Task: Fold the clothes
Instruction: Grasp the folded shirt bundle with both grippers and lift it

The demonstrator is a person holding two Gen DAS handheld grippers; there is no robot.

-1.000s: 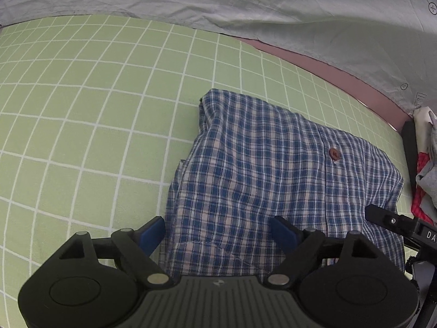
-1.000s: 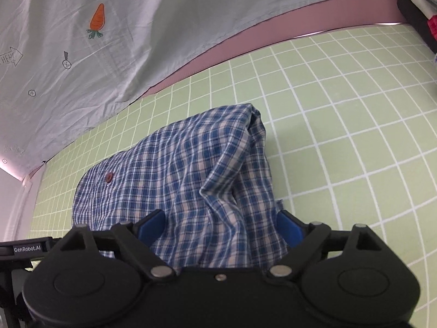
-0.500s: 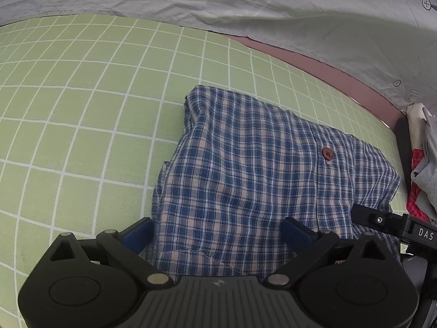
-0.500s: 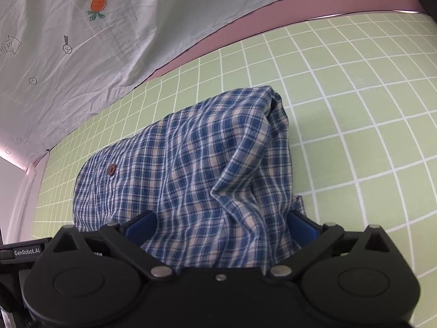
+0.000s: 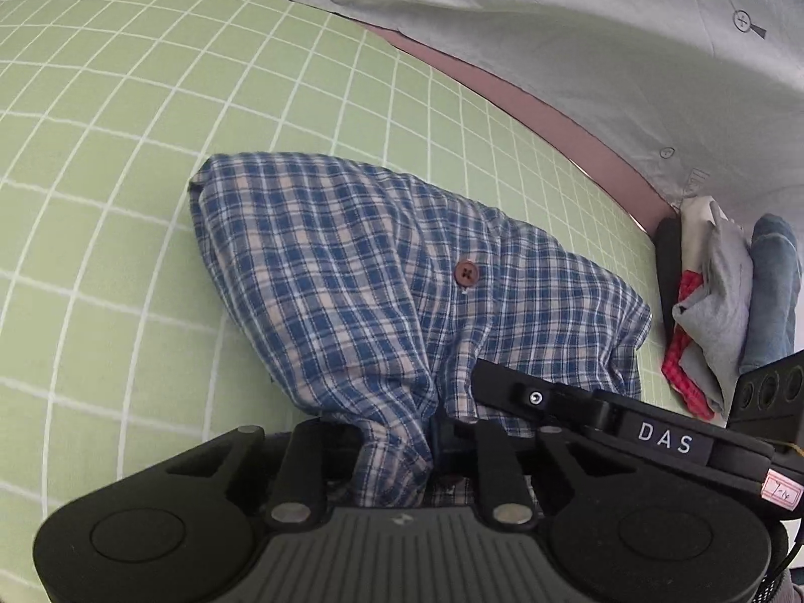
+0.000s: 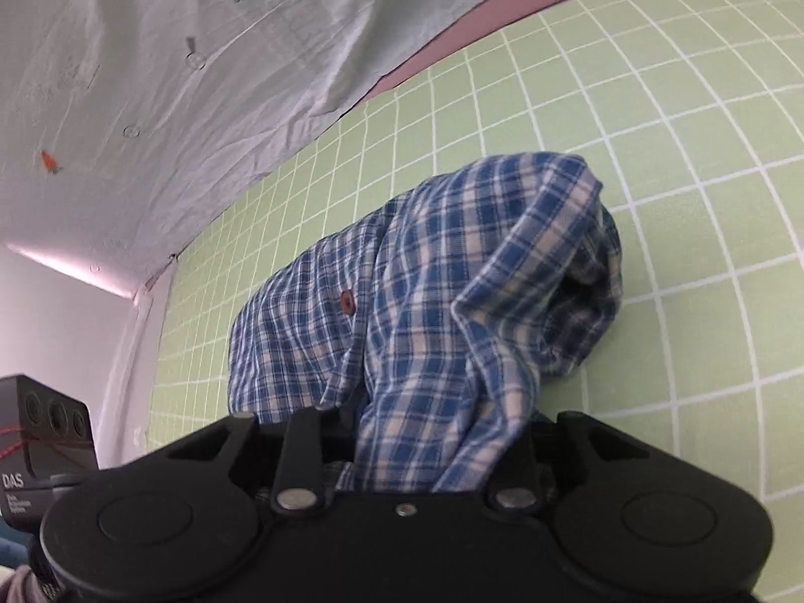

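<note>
A blue-and-white plaid shirt [image 5: 352,276] with a brown button [image 5: 466,271] lies bunched on the green grid mat [image 5: 125,125]. My left gripper [image 5: 397,447] is closing its jaws, and a gathered fold of the shirt's near edge is pinched between them. In the right wrist view the same shirt [image 6: 427,301] rises in a rumpled hump toward my right gripper [image 6: 432,442], whose jaws are also closing with a bunch of the cloth caught between them. The pads of both grippers are hidden by fabric. The right gripper's black body [image 5: 653,437] shows beside the left one.
A pile of other clothes [image 5: 718,311], grey, red and denim, sits at the mat's right end. A pale sheet [image 6: 151,75] with carrot prints hangs behind the mat, past a pink edge [image 5: 527,105]. Bare mat [image 6: 678,125] lies right of the shirt.
Both grippers went from wide open around the shirt's near edge to closed on it. The cloth has bunched up and lifted toward the jaws, and both cameras have drawn closer to each other.
</note>
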